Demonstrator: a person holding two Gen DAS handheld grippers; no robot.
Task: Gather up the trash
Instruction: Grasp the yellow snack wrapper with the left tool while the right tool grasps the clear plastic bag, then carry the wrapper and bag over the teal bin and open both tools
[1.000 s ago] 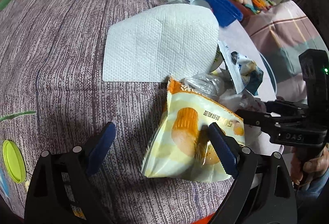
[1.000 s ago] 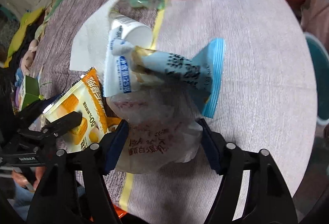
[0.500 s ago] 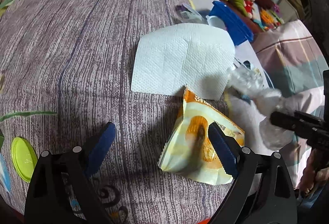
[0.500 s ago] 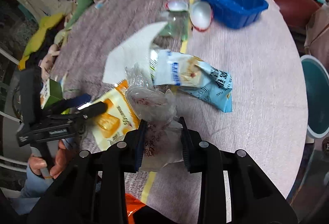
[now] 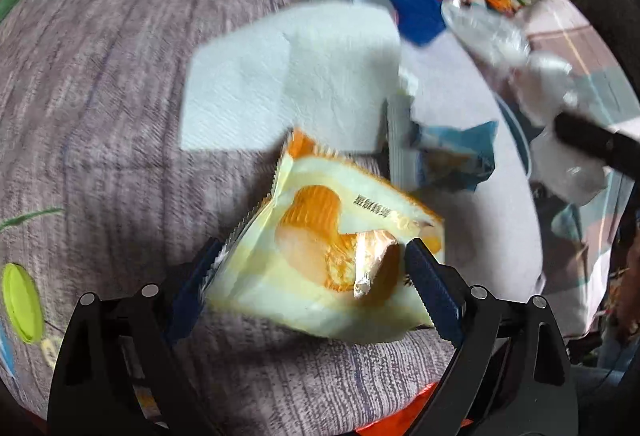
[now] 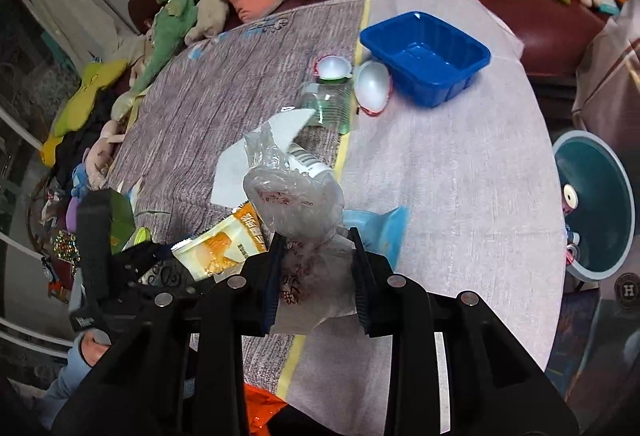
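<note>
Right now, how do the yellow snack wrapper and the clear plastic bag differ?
The yellow snack wrapper is opaque with orange print; the clear plastic bag is see-through with red print. The wrapper lies fairly flat between the left hand-held gripper fingers, while the bag is crumpled and clamped in the right hand-held gripper. Both are trash.
</note>
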